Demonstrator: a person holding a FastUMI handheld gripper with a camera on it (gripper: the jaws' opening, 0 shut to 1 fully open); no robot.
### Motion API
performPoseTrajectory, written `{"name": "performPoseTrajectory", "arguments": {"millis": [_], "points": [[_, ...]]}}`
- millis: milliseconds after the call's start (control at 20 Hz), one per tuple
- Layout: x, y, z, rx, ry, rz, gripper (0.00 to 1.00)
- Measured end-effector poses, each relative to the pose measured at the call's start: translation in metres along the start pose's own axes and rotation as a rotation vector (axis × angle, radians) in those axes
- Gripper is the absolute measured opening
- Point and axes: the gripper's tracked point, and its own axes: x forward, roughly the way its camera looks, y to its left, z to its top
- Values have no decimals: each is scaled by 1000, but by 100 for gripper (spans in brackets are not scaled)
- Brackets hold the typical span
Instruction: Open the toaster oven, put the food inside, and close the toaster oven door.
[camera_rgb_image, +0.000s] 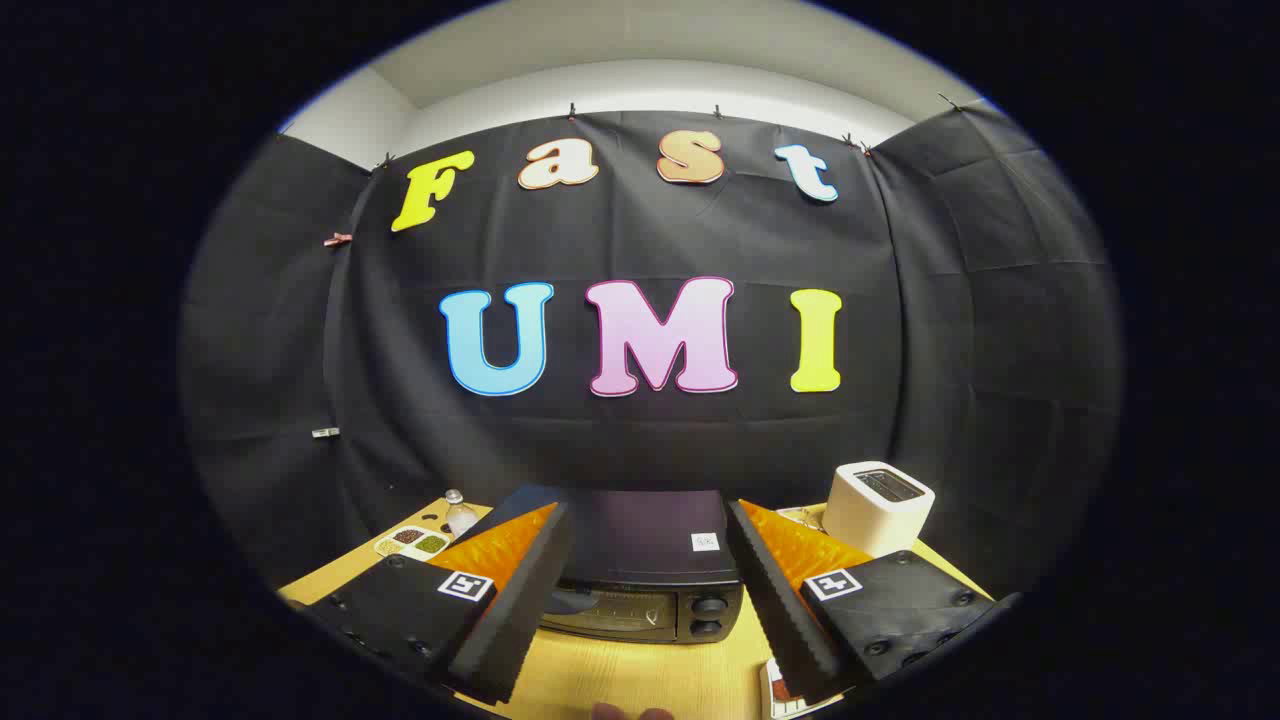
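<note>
A black toaster oven (650, 570) stands on the wooden table (640, 675) just ahead of my fingers, seen from above and in front. Its glass door (610, 612) looks closed, with two knobs (708, 615) at the right of its front. My gripper (650, 600) is open, its two fingers spread wide to either side of the oven, holding nothing. A bit of a plate or tray (790, 700) with something reddish on it peeks out under the right finger; most of it is hidden.
A white pop-up toaster (878, 505) stands to the right behind the oven. At the back left sit a small bottle (459, 514) and a divided dish (412, 542) of grains. The black cloth wall closes the back and sides.
</note>
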Motion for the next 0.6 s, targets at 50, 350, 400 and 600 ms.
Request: {"name": "performPoseTrajectory", "arguments": {"millis": [50,350,400,600], "points": [[0,0,-1,4,1,-1,97],[0,1,-1,8,12,1,98],[0,0,-2,10,12,2,98],[-2,-1,-2,13,13,-1,98]]}}
